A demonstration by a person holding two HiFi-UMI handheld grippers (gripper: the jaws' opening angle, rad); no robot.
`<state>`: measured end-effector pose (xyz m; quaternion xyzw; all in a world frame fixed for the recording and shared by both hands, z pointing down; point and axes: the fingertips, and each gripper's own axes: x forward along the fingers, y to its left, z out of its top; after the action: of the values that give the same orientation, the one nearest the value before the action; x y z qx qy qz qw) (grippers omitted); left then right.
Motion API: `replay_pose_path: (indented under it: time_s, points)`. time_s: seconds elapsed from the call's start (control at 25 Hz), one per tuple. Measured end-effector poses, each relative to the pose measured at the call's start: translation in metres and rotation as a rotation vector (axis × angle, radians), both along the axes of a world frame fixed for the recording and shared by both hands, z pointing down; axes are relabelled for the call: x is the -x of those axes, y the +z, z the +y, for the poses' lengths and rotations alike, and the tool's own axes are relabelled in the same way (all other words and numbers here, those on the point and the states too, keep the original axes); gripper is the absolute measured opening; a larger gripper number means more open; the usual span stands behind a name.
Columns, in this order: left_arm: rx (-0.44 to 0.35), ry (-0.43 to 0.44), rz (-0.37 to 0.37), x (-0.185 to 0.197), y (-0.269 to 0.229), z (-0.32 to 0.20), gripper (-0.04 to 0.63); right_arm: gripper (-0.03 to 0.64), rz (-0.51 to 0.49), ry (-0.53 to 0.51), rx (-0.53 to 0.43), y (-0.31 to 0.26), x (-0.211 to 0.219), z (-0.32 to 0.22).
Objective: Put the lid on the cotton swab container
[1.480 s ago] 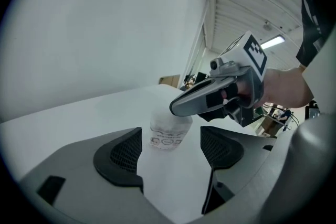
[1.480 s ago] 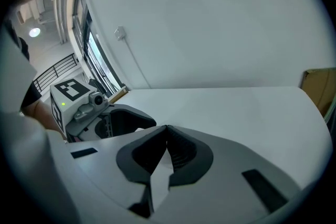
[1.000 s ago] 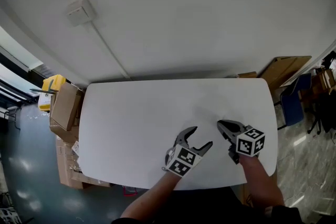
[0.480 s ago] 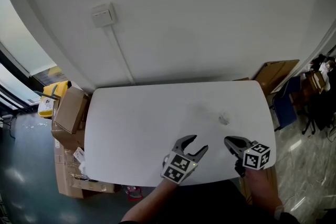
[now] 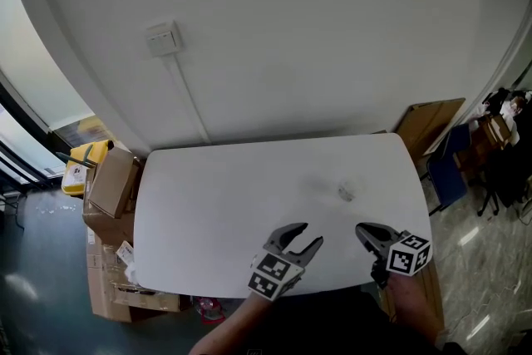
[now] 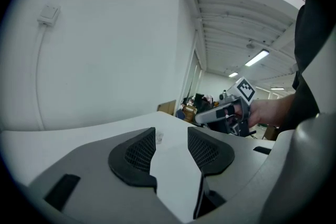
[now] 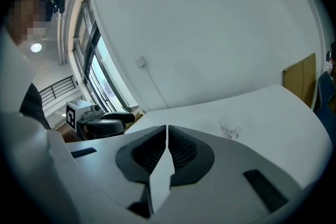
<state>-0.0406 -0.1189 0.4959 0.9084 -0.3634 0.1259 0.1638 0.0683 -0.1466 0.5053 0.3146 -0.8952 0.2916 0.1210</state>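
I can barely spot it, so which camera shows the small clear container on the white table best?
The right gripper view: there the small clear container stands nearest and unobstructed on the table. The head view shows only a faint speck; the left gripper view, a tiny far-off glimpse.

A small container [image 5: 346,192] stands on the counter [image 5: 208,187], right of the middle and nearer the far edge. The wall [image 5: 332,29] rises behind the counter. Cardboard boxes [image 5: 112,183] sit on the floor [image 5: 33,262] at its left end, and a cardboard sheet [image 5: 426,122] leans behind its far right corner.
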Motion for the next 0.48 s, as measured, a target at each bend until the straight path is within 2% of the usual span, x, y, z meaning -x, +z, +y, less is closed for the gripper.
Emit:
replay_pose_path:
  time_s: [0.16, 0.32, 0.48]
  points:
    - [-0.026, 0.003, 0.015, -0.022, -0.019, 0.002, 0.185, 0.018, -0.133, -0.015, -0.005, -0.025, -0.008, 0.003]
    - [-0.063, -0.023, 0.003, -0.052, -0.034, -0.005, 0.156, 0.018, -0.169, -0.070, -0.061, -0.056, -0.025, 0.012]
    - [-0.088, -0.062, 0.052, -0.088, -0.057, -0.008, 0.124, 0.018, -0.221, -0.082, -0.103, -0.085, -0.049, 0.027]
